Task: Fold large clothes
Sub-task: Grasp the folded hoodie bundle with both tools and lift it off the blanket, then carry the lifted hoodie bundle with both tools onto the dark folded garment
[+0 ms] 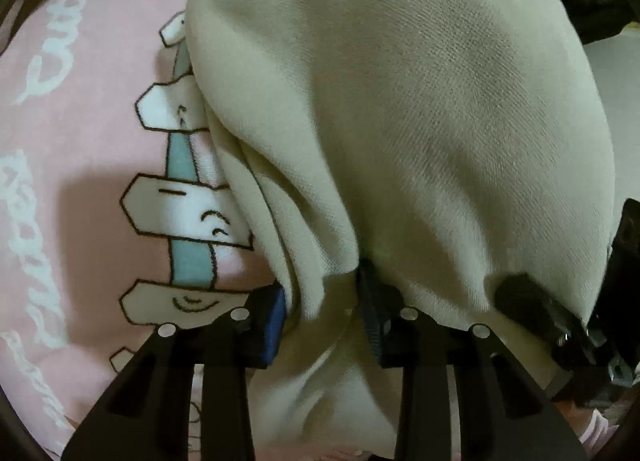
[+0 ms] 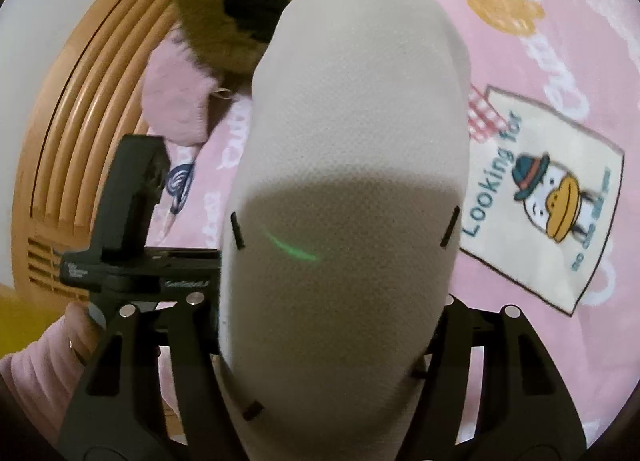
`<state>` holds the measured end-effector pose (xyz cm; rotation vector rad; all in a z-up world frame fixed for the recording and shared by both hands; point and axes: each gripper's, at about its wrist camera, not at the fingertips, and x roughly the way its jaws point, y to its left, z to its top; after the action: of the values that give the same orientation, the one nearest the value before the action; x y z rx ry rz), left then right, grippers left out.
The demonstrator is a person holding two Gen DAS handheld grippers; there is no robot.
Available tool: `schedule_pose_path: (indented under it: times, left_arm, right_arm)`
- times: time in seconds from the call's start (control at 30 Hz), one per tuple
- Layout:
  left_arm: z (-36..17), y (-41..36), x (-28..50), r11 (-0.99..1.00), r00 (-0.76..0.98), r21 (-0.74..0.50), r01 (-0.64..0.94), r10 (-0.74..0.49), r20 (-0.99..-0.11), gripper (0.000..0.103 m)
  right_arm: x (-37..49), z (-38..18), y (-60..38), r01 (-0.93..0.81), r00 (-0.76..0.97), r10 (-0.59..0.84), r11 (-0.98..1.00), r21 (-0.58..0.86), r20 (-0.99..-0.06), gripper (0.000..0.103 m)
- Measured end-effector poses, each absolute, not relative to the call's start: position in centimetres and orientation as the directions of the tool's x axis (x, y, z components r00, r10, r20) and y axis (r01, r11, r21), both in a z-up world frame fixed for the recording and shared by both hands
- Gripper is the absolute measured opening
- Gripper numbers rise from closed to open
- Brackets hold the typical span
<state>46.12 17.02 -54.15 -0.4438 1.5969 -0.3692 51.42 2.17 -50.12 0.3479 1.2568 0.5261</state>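
Pink bedding (image 1: 80, 165) printed with cartoon signposts and white script fills the background of both our wrist views, so we are working over a bed.

Starting at our left gripper (image 1: 324, 325): its jaws stand fairly narrow, and a bunched fold of the beige garment (image 1: 400, 121) sits squeezed between the blue-faced pad (image 1: 276, 325) and the dark one opposite. The cloth rises from that pinch and balloons across most of the left wrist view, with loose folds hanging down on the left beside the printed signpost (image 1: 180, 213). At the right edge of that view we see the black body of our right gripper (image 1: 540, 309) pressed against the same cloth.

In the right wrist view our right gripper (image 2: 332, 321) has its jaws noticeably wider. The garment (image 2: 352, 141) drapes over and between them, hiding the pads, so we cannot tell whether they actually pinch it. Short black belt loops (image 2: 238, 231) show along its edges, and a green streak of light lies across the shaded part.

Further out on the left we see our left gripper (image 2: 132, 229) held by a hand in a pink sleeve (image 2: 44, 373), a fluffy brown and pink plush toy (image 2: 216, 21), and a slatted wooden headboard (image 2: 88, 121). On the right, the bedding shows a duck in a hat (image 2: 552, 197).
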Motion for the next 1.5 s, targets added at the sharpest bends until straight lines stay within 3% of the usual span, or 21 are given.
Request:
schedule_pose_path:
  times: [0.3,0.33,0.37,0.43,0.6,0.77,1.0,1.23,1.5]
  left_arm:
    - [-50.7,20.7,45.9,0.846,0.000,-0.533,0.031,-0.533,-0.846,0.028]
    - [-49.9,20.8,45.9,0.837,0.003,-0.545,0.057,-0.546,-0.838,0.015]
    - [-49.3,20.7,45.7,0.811,-0.003,-0.580,0.079,-0.581,-0.814,0.009]
    - [-46.7,19.6,45.9,0.828,0.025,-0.536,0.167,-0.547,-0.837,0.008]
    - [-42.9,17.0,46.3,0.786,-0.043,-0.556,0.271,-0.567,-0.822,0.008]
    - [-35.9,11.8,45.0,0.725,-0.064,-0.515,0.456,-0.551,-0.832,0.008]
    - [-26.1,-3.0,38.5,0.660,0.017,-0.357,0.661,-0.488,-0.873,0.008]
    - [-16.3,-19.1,28.7,0.629,0.093,-0.290,0.721,-0.503,-0.859,0.008]
    - [-8.0,-35.8,18.3,0.560,0.054,-0.318,0.765,-0.547,-0.835,0.008]
  right_arm:
    - [50.4,-43.8,4.8,-0.209,0.314,0.530,0.848,0.487,-0.788,0.062]
    - [50.2,-43.3,4.9,-0.206,0.320,0.530,0.848,0.488,-0.785,0.062]
    - [49.8,-42.5,5.0,-0.202,0.329,0.533,0.846,0.494,-0.779,0.062]
    - [49.6,-41.1,4.7,-0.179,0.347,0.537,0.843,0.508,-0.769,0.061]
    - [48.0,-36.2,2.6,-0.094,0.411,0.467,0.876,0.473,-0.783,0.060]
    - [44.1,-30.0,-2.6,-0.008,0.535,0.427,0.865,0.501,-0.729,0.060]
    - [34.8,-21.9,-15.0,0.015,0.724,0.413,0.791,0.611,-0.553,0.060]
    - [22.7,-13.7,-31.7,-0.023,0.813,0.402,0.743,0.668,-0.420,0.061]
    - [10.9,-5.7,-46.9,0.004,0.835,0.376,0.725,0.689,-0.402,0.061]
